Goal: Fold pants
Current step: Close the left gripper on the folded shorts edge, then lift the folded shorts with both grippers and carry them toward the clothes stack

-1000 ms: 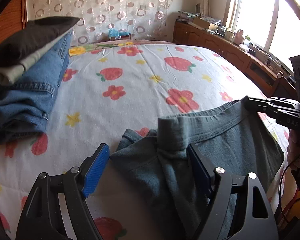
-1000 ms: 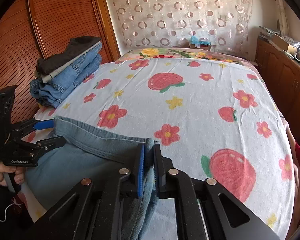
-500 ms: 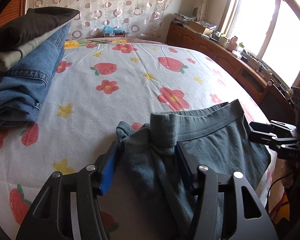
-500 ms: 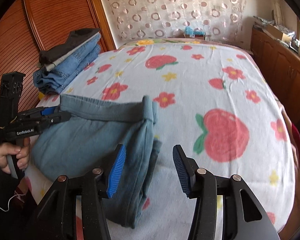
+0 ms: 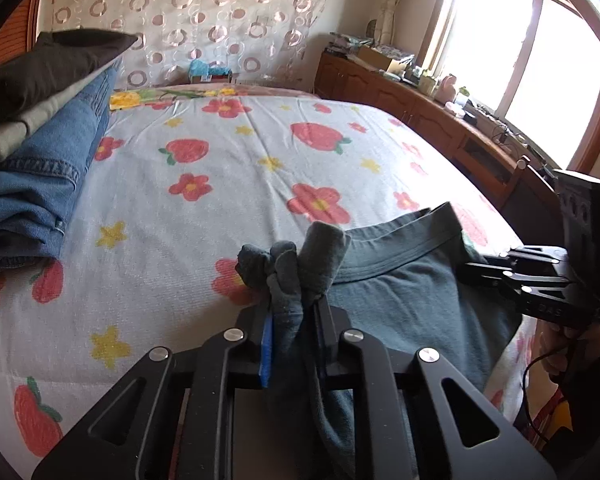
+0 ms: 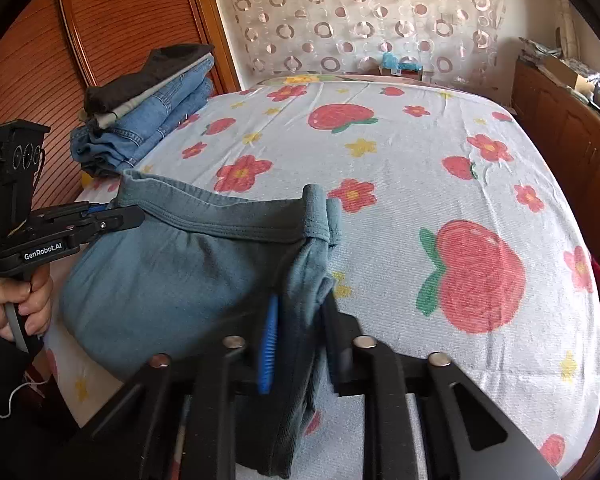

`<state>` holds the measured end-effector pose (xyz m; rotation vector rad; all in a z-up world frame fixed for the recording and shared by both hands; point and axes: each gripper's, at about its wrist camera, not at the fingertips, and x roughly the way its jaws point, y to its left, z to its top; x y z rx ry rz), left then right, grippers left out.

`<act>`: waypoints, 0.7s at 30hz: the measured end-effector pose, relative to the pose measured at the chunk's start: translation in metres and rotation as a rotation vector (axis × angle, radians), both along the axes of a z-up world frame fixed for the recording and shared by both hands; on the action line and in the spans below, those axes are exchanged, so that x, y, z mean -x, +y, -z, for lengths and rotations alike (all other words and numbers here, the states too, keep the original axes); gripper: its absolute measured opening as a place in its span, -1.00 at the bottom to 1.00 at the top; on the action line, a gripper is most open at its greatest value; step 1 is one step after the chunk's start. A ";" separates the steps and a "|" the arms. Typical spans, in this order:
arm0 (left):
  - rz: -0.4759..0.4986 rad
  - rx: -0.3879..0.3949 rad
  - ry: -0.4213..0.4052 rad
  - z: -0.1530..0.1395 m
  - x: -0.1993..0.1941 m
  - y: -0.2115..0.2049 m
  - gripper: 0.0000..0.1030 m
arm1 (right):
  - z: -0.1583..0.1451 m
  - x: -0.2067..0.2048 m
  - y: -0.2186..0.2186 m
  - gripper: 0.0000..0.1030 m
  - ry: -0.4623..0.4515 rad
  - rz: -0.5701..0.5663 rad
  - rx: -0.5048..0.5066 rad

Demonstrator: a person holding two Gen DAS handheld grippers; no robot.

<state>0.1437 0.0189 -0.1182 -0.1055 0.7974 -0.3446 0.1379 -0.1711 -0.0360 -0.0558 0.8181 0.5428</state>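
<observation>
Pants (image 6: 172, 276), teal sweatpants, lie at the near edge of the floral bed (image 6: 440, 184), waistband toward the folded-jeans stack (image 6: 148, 120), each end pinched by the left claw (image 5: 290, 312) and right claw (image 6: 298, 312), apparently to stretch them flat for folding.

bed (image 5: 228, 200) under a white sheet printed with red strawberries and flowers. behind it, a sheer curtain (image 5: 204, 20) with ring pattern across a pale wall. reddish slatted wooden doors (image 6: 112, 28) along one side. low brown cabinets (image 5: 412, 108) topped with clutter beneath a bright window (image 5: 512, 52), daylight streaming in. folded clothes stack (image 6: 148, 108) at the bed's edge.
</observation>
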 end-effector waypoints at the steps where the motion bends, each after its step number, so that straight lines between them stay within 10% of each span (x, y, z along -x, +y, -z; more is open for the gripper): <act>1: 0.000 0.008 -0.009 -0.003 0.002 0.000 -0.68 | 0.000 0.000 -0.001 -0.80 0.009 -0.007 -0.015; 21: 0.006 0.060 -0.223 -0.081 0.036 -0.002 -0.68 | -0.057 0.039 -0.018 -0.84 -0.194 -0.001 -0.110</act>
